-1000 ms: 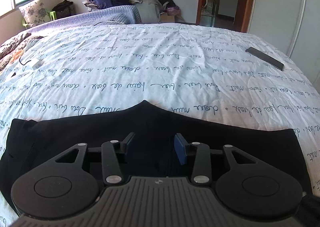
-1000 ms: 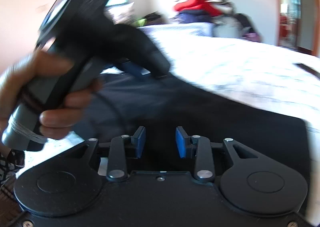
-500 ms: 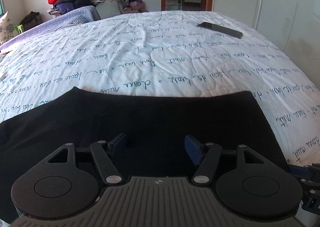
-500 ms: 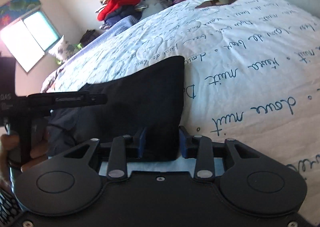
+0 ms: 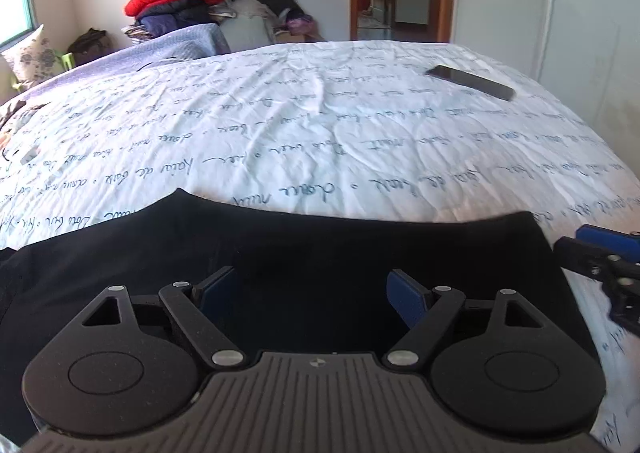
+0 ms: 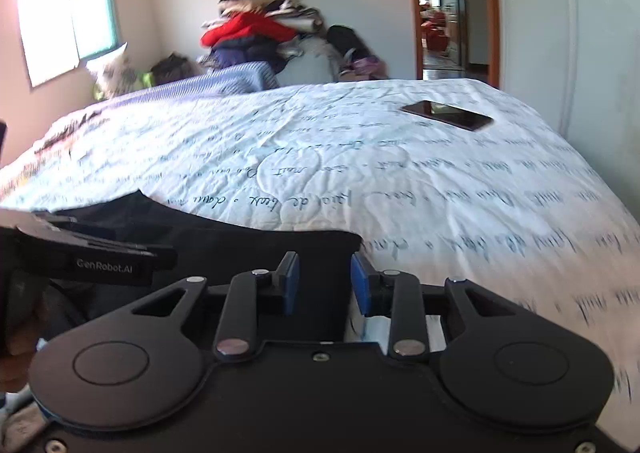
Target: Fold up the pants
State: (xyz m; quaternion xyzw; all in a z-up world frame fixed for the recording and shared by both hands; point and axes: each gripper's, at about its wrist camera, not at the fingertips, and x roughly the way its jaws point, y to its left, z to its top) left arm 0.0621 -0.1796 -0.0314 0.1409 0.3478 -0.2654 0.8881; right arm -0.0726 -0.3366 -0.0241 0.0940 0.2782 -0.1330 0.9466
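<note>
Your biggest risk is the fold coming undone: the pants [image 5: 280, 253] lie as a dark slab on the bed [image 5: 360, 141], right under and ahead of both tools, and a fingertip catching the top layer would drag it askew. Your left hand-held gripper [image 5: 310, 293] is tilted down over the middle of the cloth, jaws opening wide, nothing pinched between them; lift it straight up, or the blue pads may snag fabric.

Your right hand-held gripper [image 6: 325, 283] sits at the pants' right-hand corner [image 6: 352, 239], angled down. Its jaws are opening slightly, with the cloth edge in the gap. I can't tell whether the pads touch it, so a sideways pull could peel that corner back.

A lesser worry: the phone [image 5: 470, 82], well ahead and right, stays clear unless you sweep far.
</note>
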